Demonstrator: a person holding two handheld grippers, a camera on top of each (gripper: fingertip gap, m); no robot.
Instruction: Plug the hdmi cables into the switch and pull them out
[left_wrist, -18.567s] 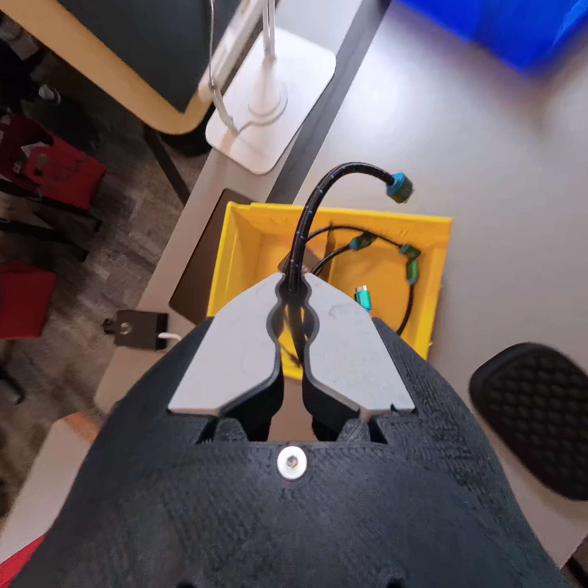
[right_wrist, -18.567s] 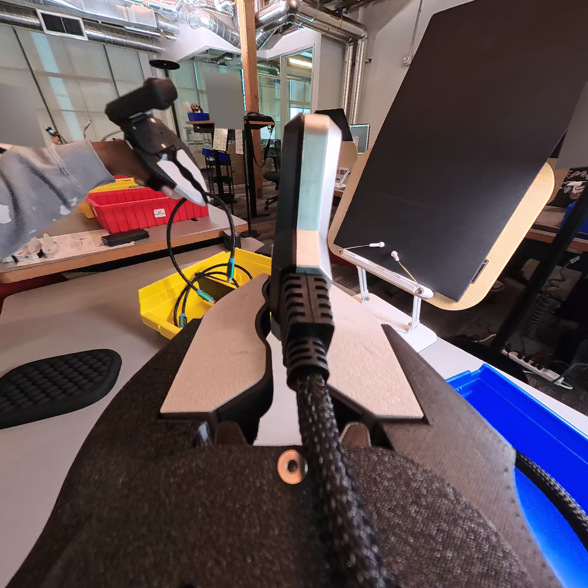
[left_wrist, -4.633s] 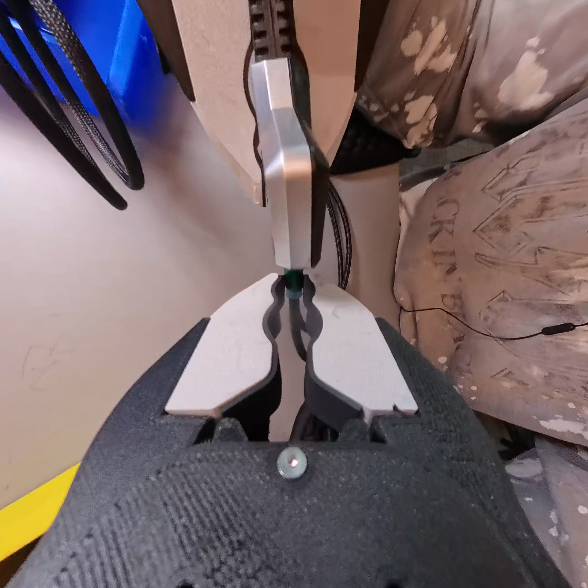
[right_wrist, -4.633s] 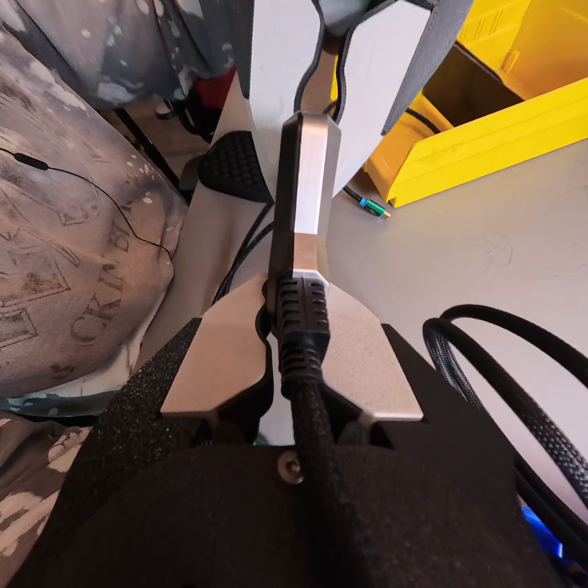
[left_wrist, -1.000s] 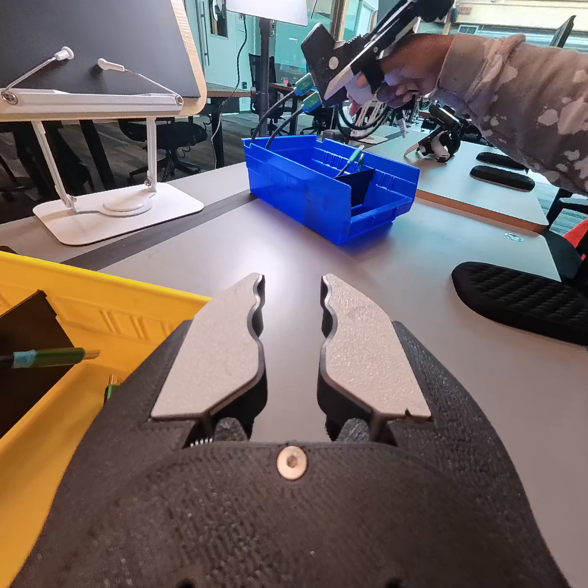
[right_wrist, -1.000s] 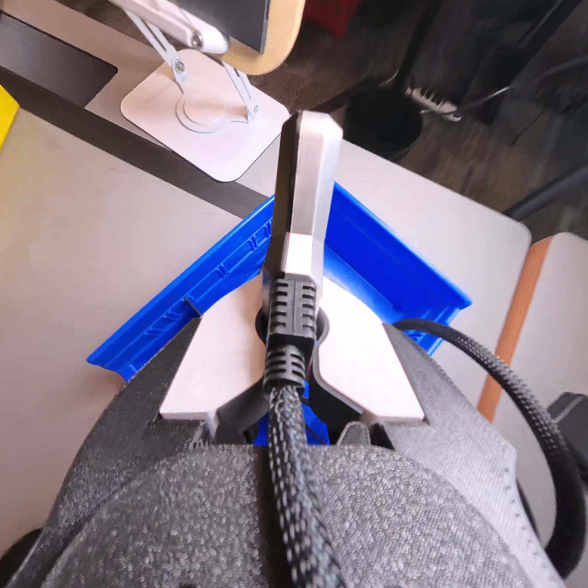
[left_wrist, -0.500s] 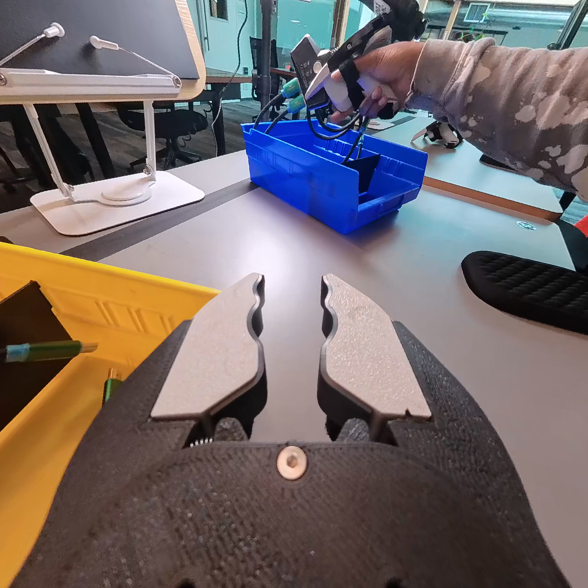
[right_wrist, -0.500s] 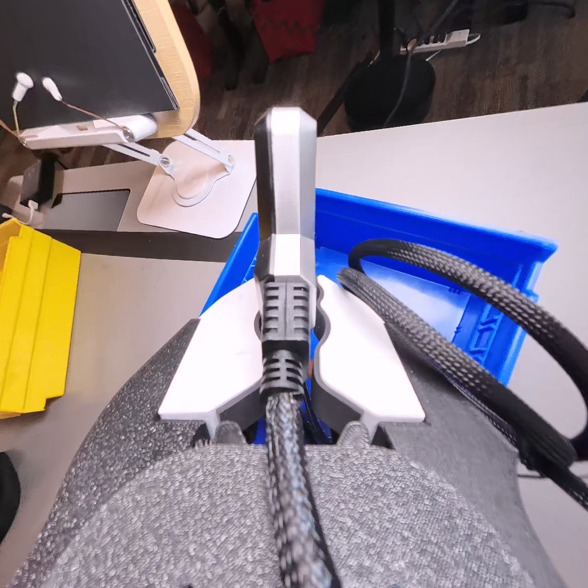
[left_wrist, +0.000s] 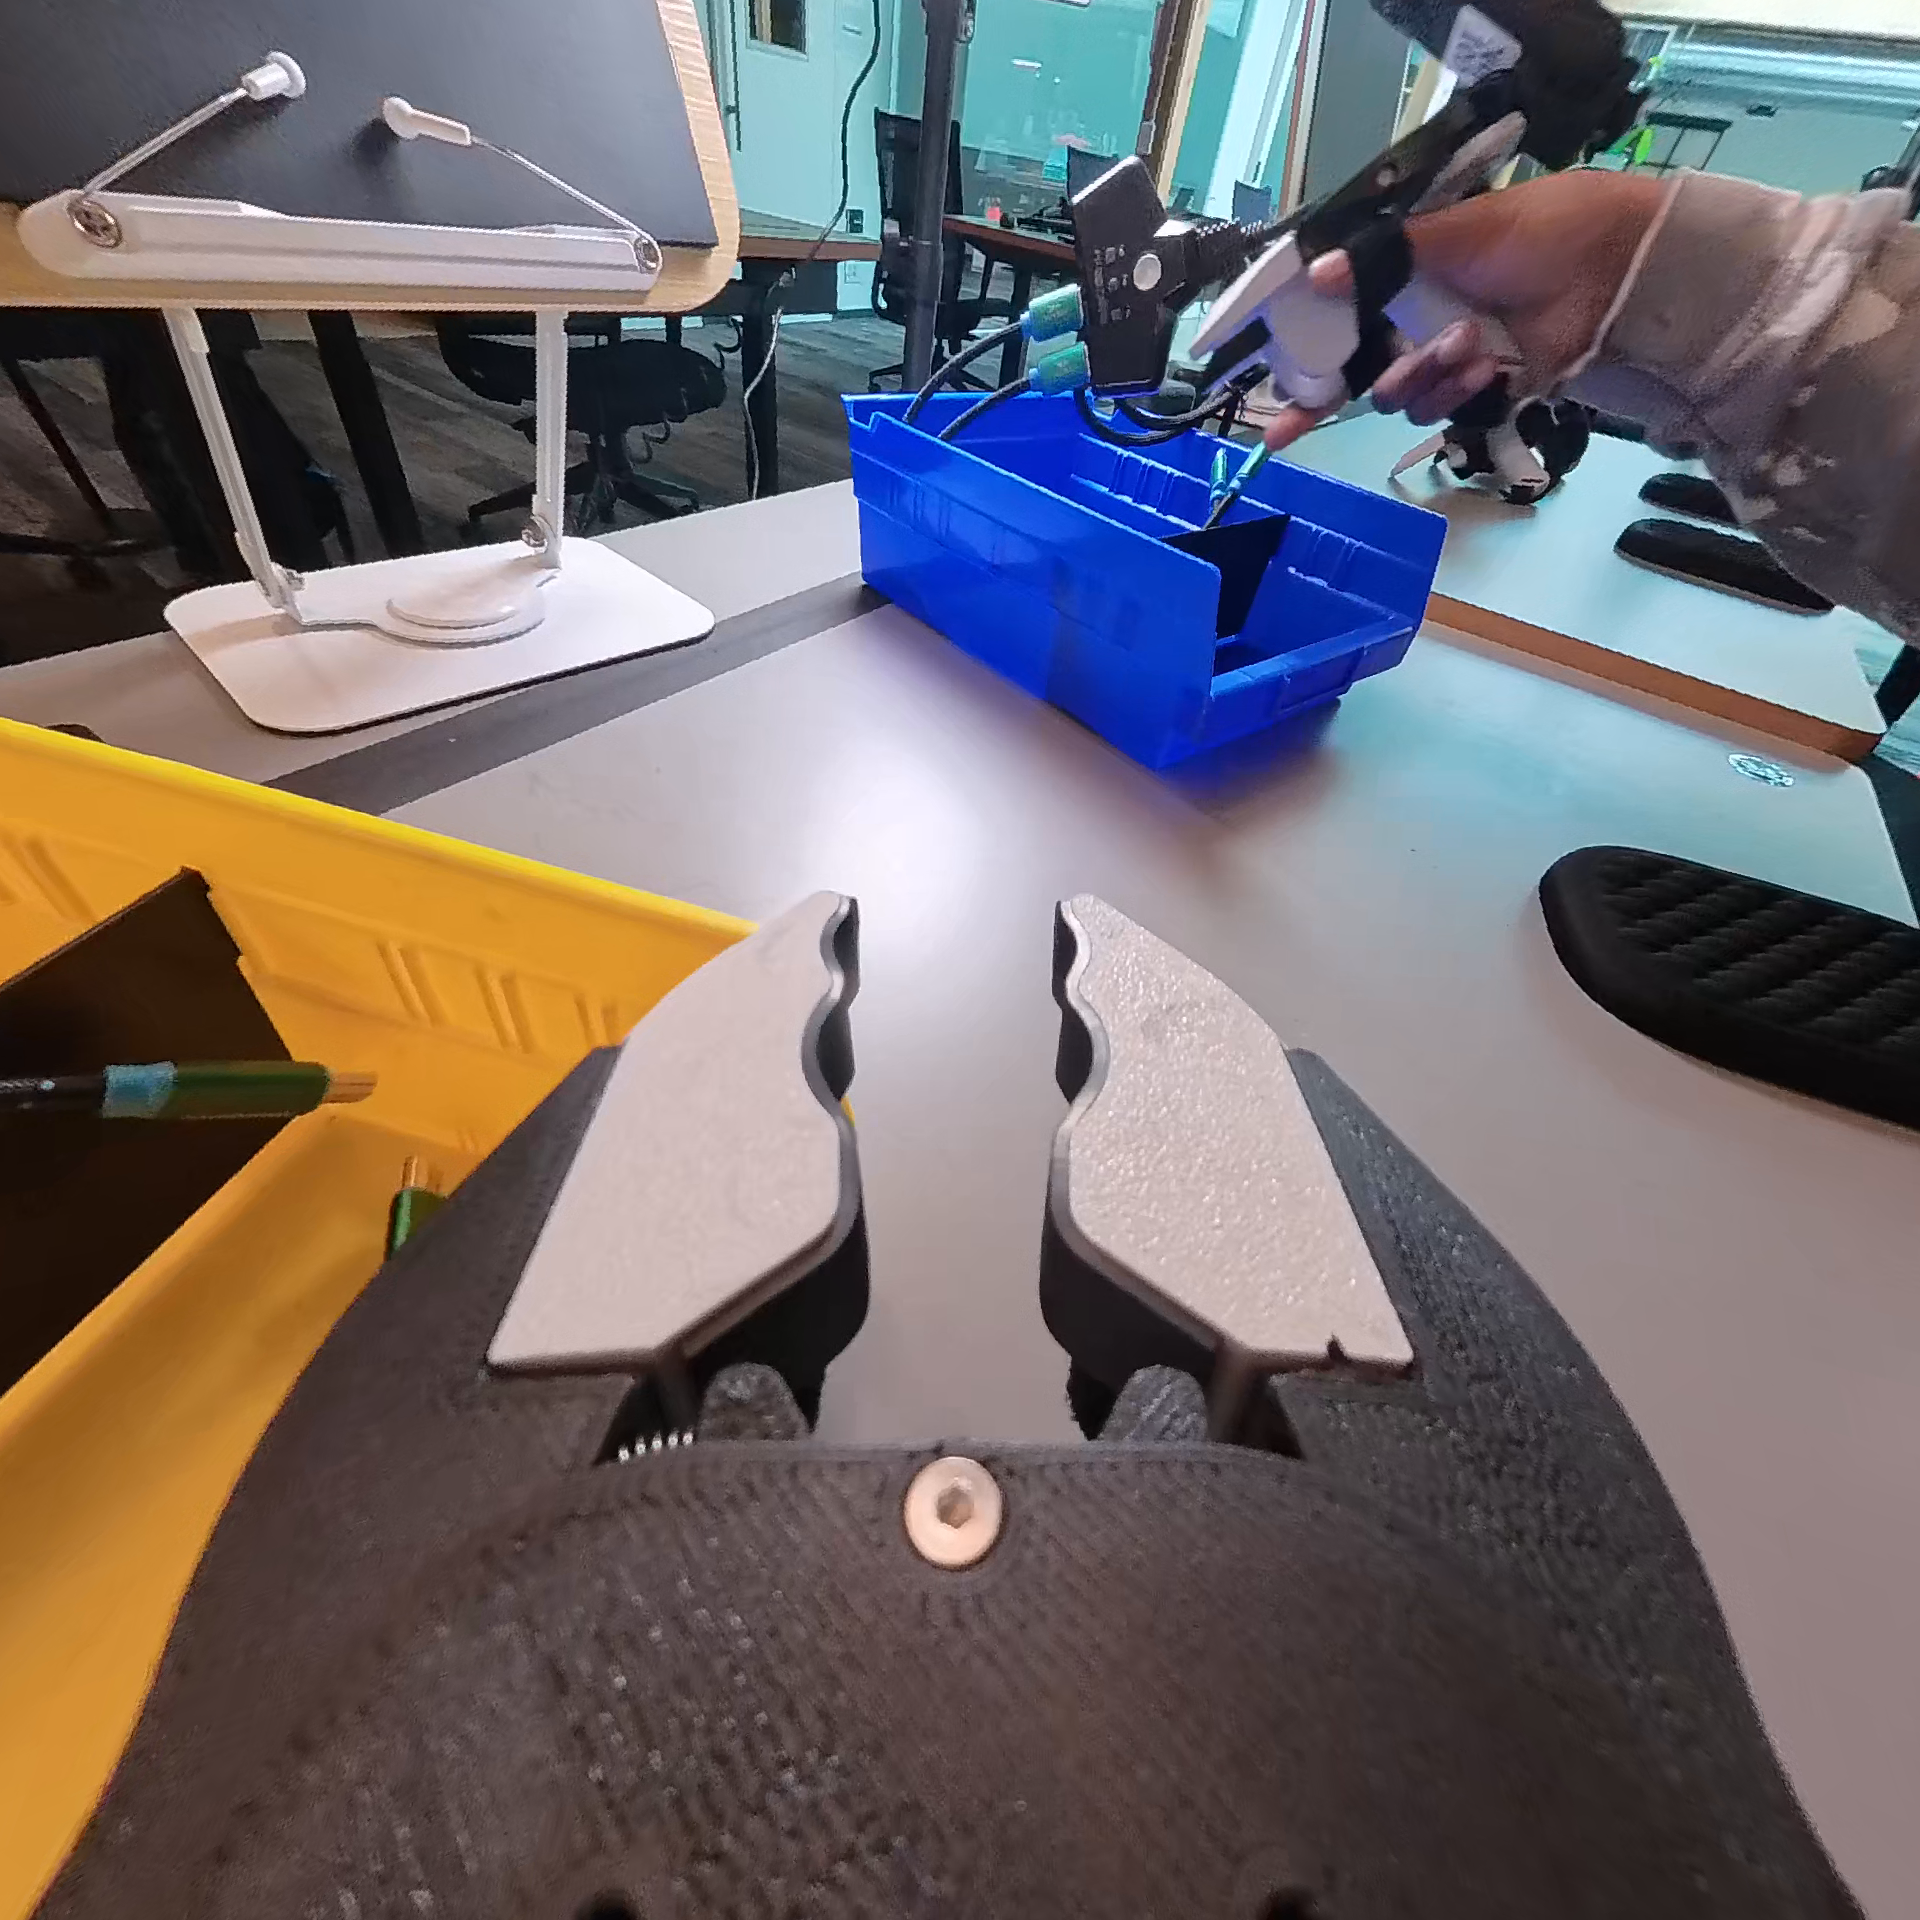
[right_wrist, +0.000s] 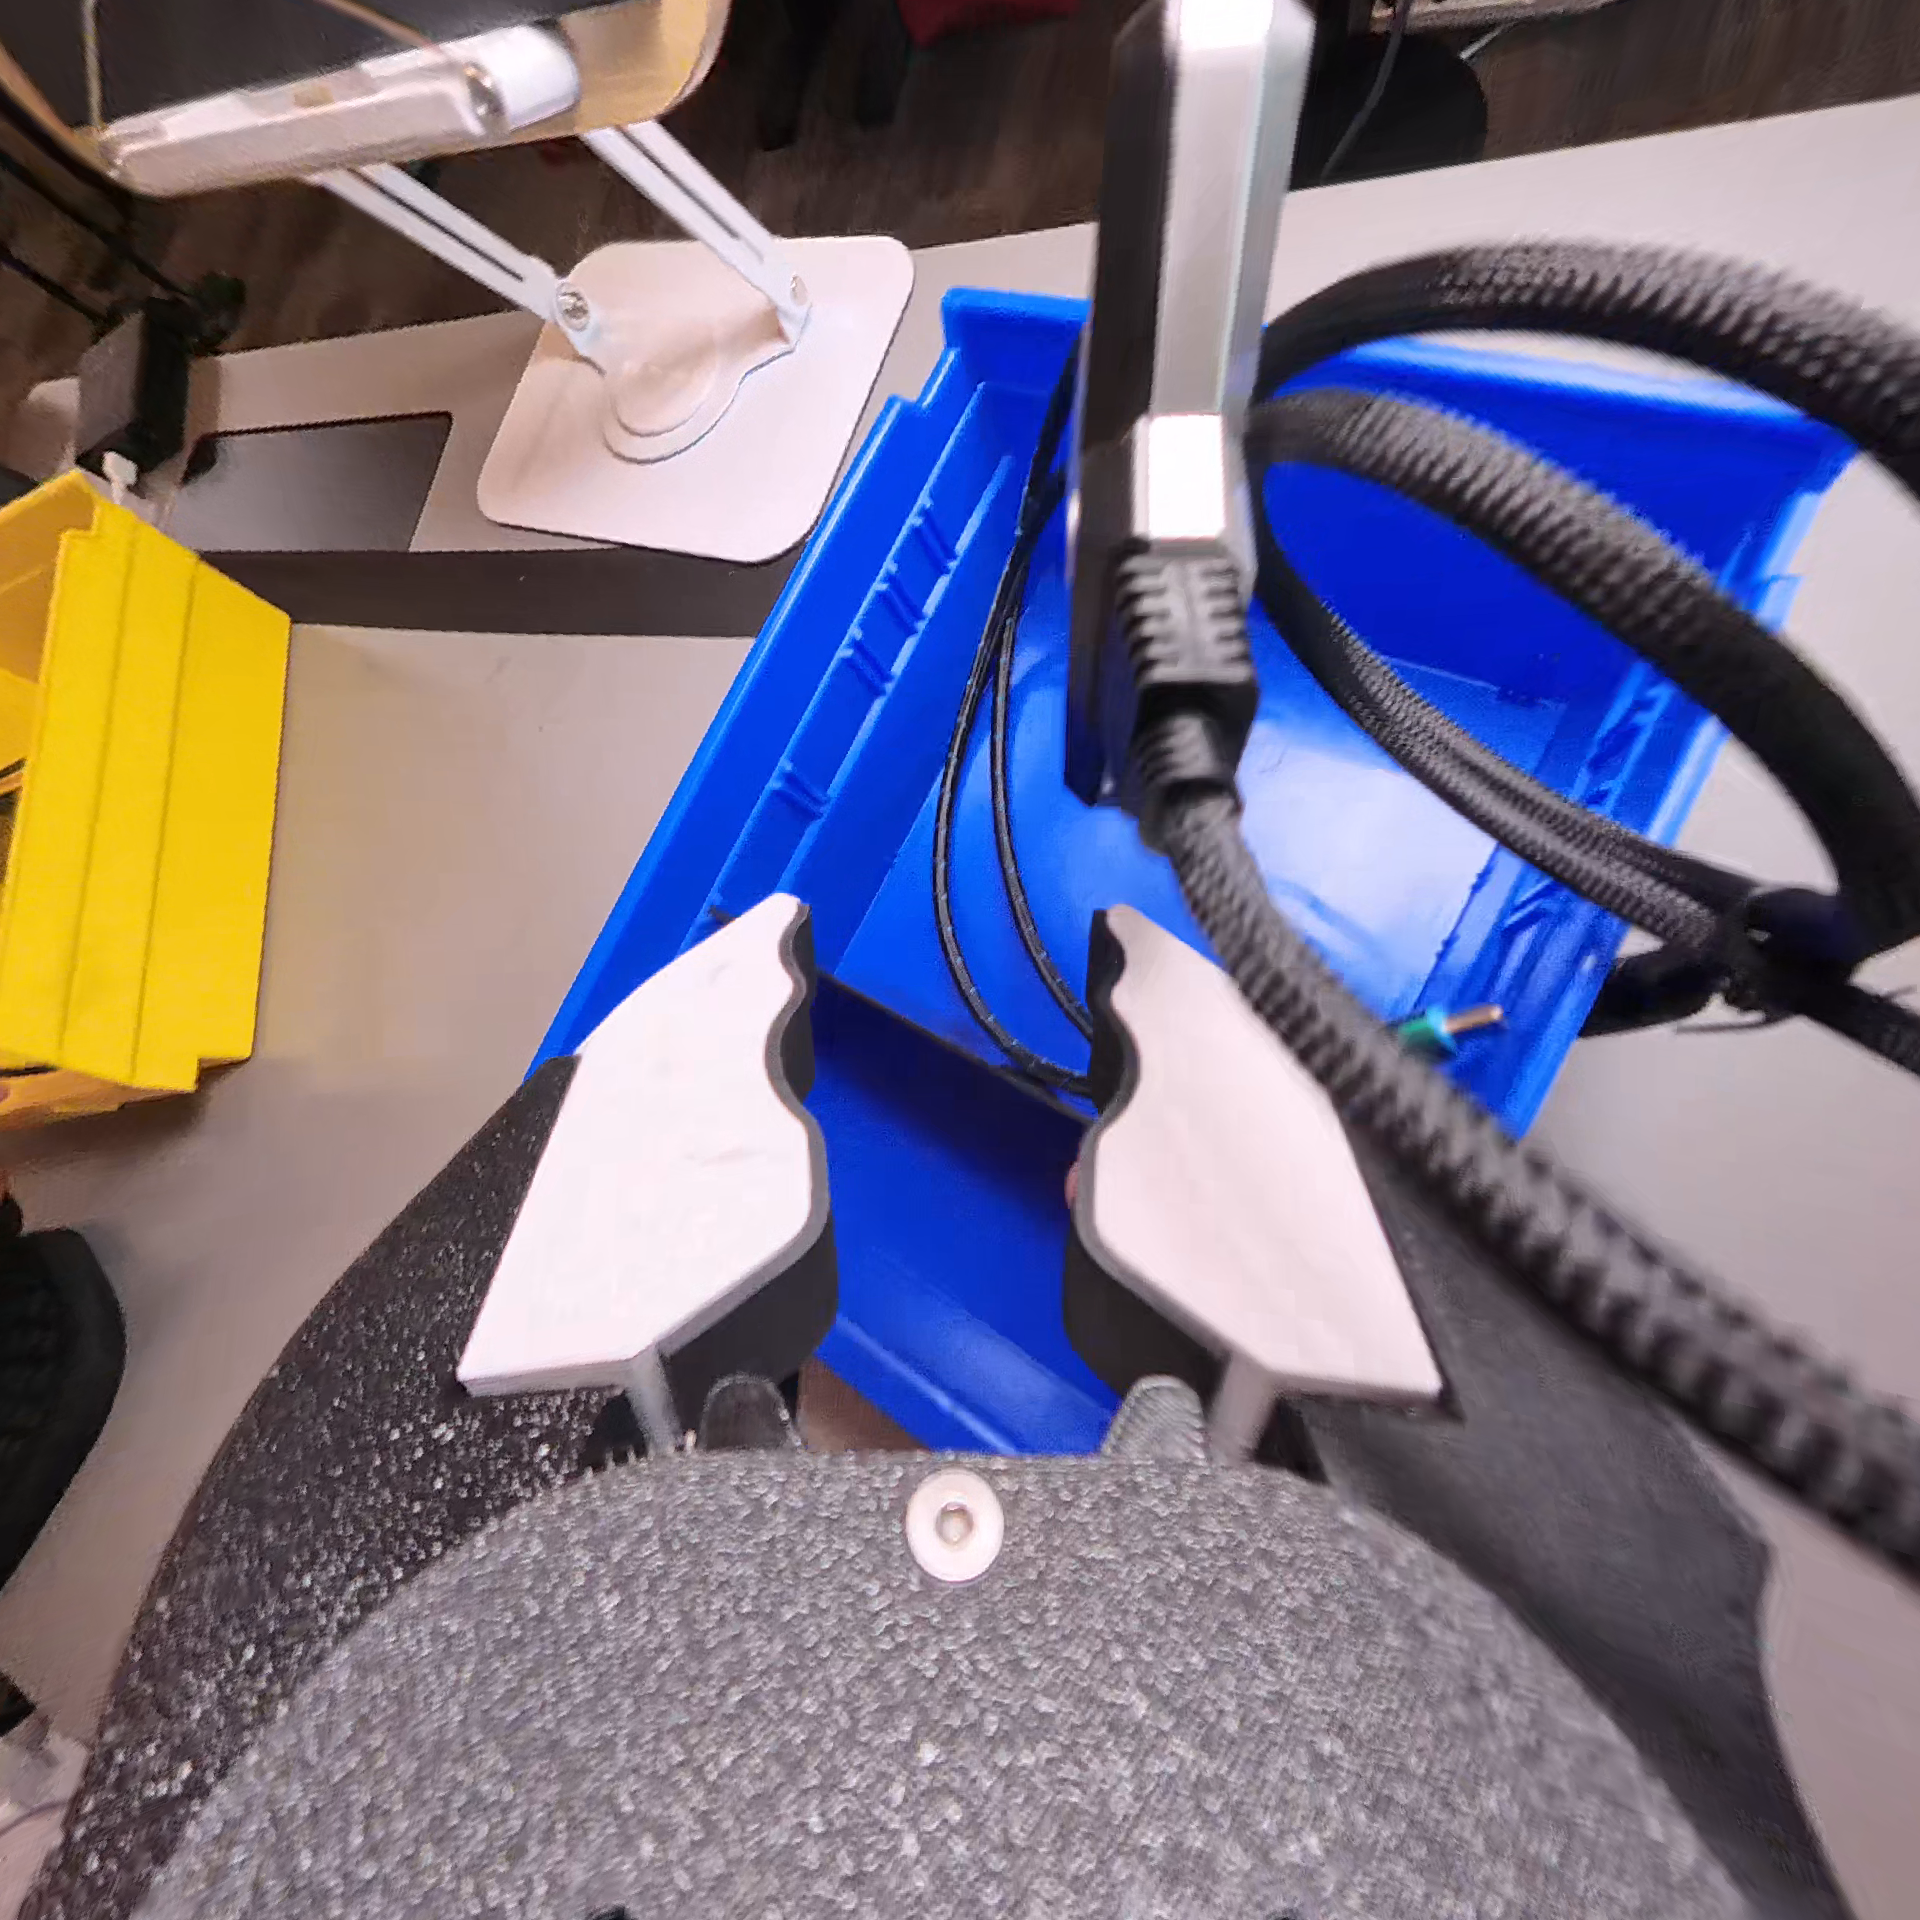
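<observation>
My left gripper is open and empty, low over the grey table beside the yellow bin. A green-tipped HDMI plug lies in that bin. My right gripper is open over the blue bin. The silver-and-black switch hangs free just past its fingertips, blurred, with its thick braided cable looping to the right. In the left wrist view the switch is above the blue bin with two teal plugs in it. The right gripper is behind it.
A white stand base carrying a dark board stands at the back of the table. A black textured pad lies at the right. Thin black cables and a small green plug lie in the blue bin.
My right gripper has opened and let go of the switch over the blue bin. My left gripper stays open and has barely moved.
</observation>
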